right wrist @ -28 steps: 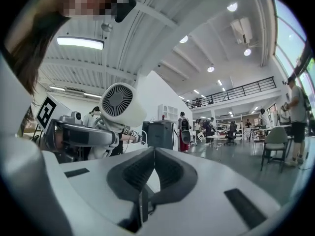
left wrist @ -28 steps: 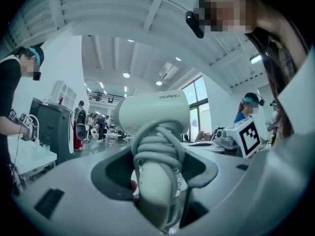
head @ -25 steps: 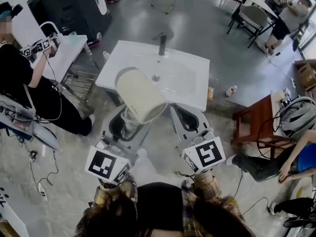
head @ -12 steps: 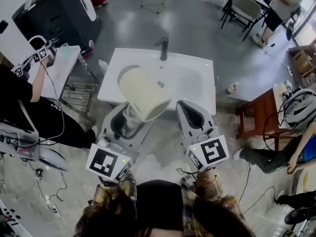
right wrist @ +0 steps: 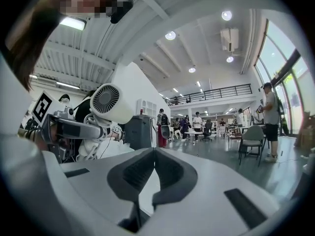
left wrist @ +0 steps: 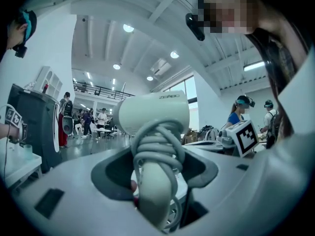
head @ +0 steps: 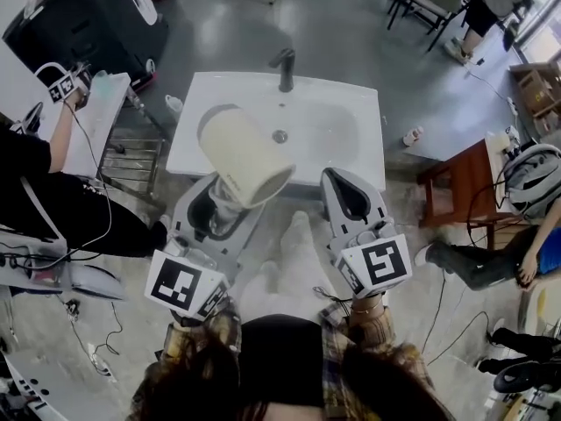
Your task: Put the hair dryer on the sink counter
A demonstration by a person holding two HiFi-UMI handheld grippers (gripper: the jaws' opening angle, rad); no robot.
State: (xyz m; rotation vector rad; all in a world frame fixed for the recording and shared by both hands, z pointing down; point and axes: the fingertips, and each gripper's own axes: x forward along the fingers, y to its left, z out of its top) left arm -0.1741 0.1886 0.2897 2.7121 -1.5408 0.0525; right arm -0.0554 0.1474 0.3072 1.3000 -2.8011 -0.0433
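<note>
Grey polished floor of an open hall. White sink counter (head: 355, 160) stands mid-frame in the head view, with a dark faucet (head: 285, 68) at its far edge and a drain (head: 280, 136) in the basin.

Hair dryer (head: 244, 156): cream body, held up in the left gripper (head: 221, 210), not resting on the counter. From the head view its barrel overlaps the near-left part of the basin. The left gripper view shows it upright, barrel on top, with the grey cord (left wrist: 157, 146) wound in loops round the handle.

Left gripper: jaws stand wide apart, pads pressed on either side of the cord-wrapped handle (a broad grip, not a slack one).

Right gripper (head: 344, 187): jaws closed against each other, nothing between them. It sits just before the counter's near edge, beside the left one. The hair dryer's rear grille shows in the right gripper view (right wrist: 108, 102).

Surroundings: black machine (head: 88, 24) at upper left, person in black (head: 35, 174) at a white table (head: 96, 117) on the left, wooden chair (head: 460, 202) on the right.
</note>
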